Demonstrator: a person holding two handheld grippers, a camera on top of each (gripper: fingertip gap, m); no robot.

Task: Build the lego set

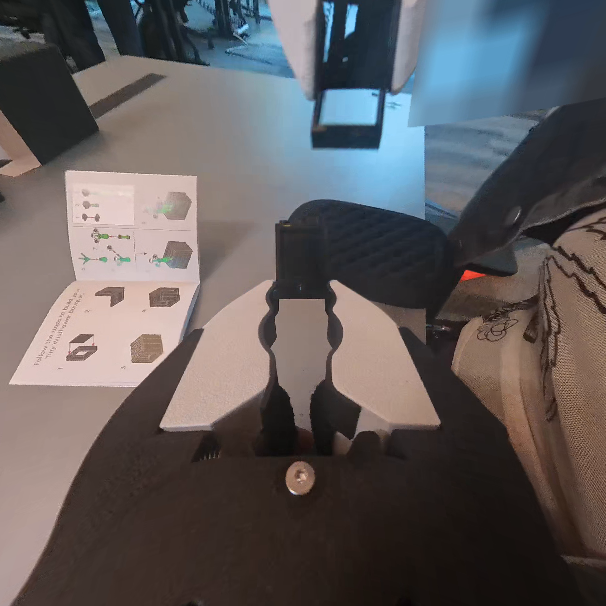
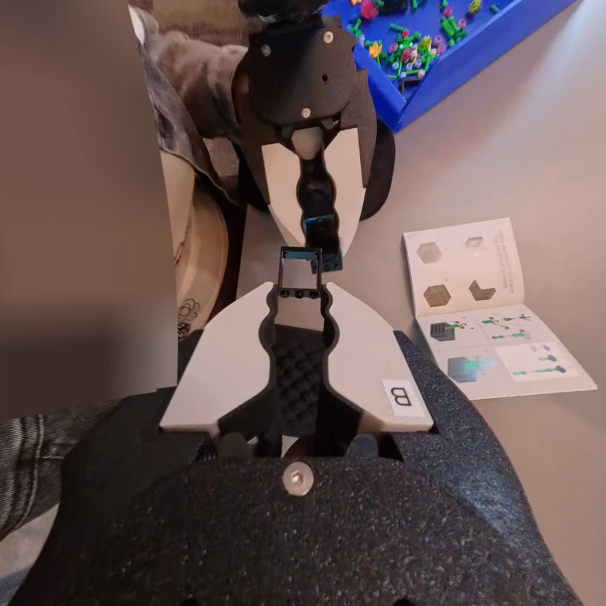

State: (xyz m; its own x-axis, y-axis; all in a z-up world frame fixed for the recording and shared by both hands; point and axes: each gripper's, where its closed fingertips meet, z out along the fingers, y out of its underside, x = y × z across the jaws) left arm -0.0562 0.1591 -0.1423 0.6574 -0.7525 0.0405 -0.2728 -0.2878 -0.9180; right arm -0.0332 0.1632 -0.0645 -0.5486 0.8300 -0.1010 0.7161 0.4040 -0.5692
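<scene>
Left wrist view shows our left claw [image 1: 301,290] pinching a black lego box piece [image 1: 296,259] by its base, held above the grey worktop [image 1: 229,147]. Our right claw [image 2: 300,290] grips a black open rectangular lego frame [image 2: 300,273] at its studded edge. We see the two pieces almost meeting in the right wrist view, where we cannot tell if they touch. An open white instruction booklet [image 1: 131,282] lies flat on the worktop. A blue plastic tray [image 2: 426,75] of loose colourful lego flower pieces [image 2: 413,49] sits further off on it.
</scene>
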